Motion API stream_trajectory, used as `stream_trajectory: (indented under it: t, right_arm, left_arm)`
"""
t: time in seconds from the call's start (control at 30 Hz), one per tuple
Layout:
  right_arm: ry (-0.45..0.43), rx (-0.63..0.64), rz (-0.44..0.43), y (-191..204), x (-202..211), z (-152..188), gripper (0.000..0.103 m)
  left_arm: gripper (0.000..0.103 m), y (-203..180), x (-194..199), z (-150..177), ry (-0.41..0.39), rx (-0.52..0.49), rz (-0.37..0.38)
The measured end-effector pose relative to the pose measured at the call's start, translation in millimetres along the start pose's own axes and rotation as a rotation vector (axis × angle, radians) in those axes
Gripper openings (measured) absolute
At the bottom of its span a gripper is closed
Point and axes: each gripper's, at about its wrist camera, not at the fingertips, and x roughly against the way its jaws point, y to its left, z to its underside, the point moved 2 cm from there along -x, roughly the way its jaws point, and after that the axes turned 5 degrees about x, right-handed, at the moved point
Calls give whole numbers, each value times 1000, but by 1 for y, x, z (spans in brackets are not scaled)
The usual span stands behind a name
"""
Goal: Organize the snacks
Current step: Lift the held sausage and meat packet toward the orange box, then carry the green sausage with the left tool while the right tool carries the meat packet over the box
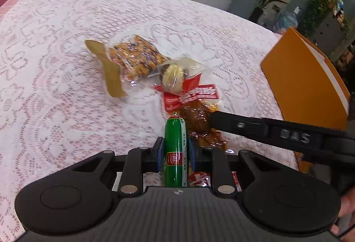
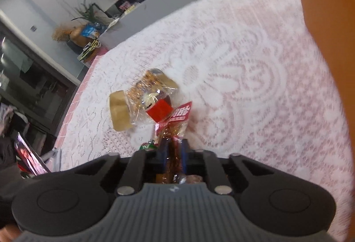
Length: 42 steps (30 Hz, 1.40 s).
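Observation:
A green sausage stick [image 1: 174, 128] stands upright between the blue pads of my left gripper [image 1: 175, 143], which is shut on it. Its green tip [image 2: 147, 146] shows in the right wrist view. Just right of it lies a clear packet of brown glazed snack with a red label [image 1: 195, 116]. My right gripper [image 2: 174, 144] is shut on this packet [image 2: 169, 134]; its black finger [image 1: 224, 122] reaches in from the right. Farther back lie a bun packet [image 1: 174, 75] and a bag of orange-brown snacks with a tan header [image 1: 133, 58].
A white lace cloth over pink [image 1: 66, 42] covers the table. An orange box [image 1: 304, 84] stands at the right edge, close to my right gripper, and fills the right side of the right wrist view [image 2: 324, 20]. Grey partitions and plants lie beyond the table.

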Motion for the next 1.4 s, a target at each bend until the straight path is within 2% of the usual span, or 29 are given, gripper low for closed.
stream_trajectory:
  t: [0.1, 0.23, 0.63, 0.83, 1.17, 1.4]
  right_arm:
    - [-31, 34, -20, 10, 10, -1, 0]
    - [-55, 83, 1, 19, 20, -2, 0]
    - [-116, 213, 71, 42, 55, -2, 0]
    - [-141, 251, 65, 51, 79, -8, 0]
    - [-147, 310, 52, 59, 135, -10, 0]
    - [-207, 377, 69, 57, 195, -17, 0]
  left_arm:
    - [25, 3, 1, 0, -4, 0, -25]
    - [25, 3, 4, 0, -16, 1, -30]
    - [25, -3, 28, -3, -80, -2, -17]
    - [25, -15, 47, -5, -93, -1, -12]
    - [25, -54, 82, -4, -125, -88, -35]
    - [25, -98, 98, -6, -145, -176, -21]
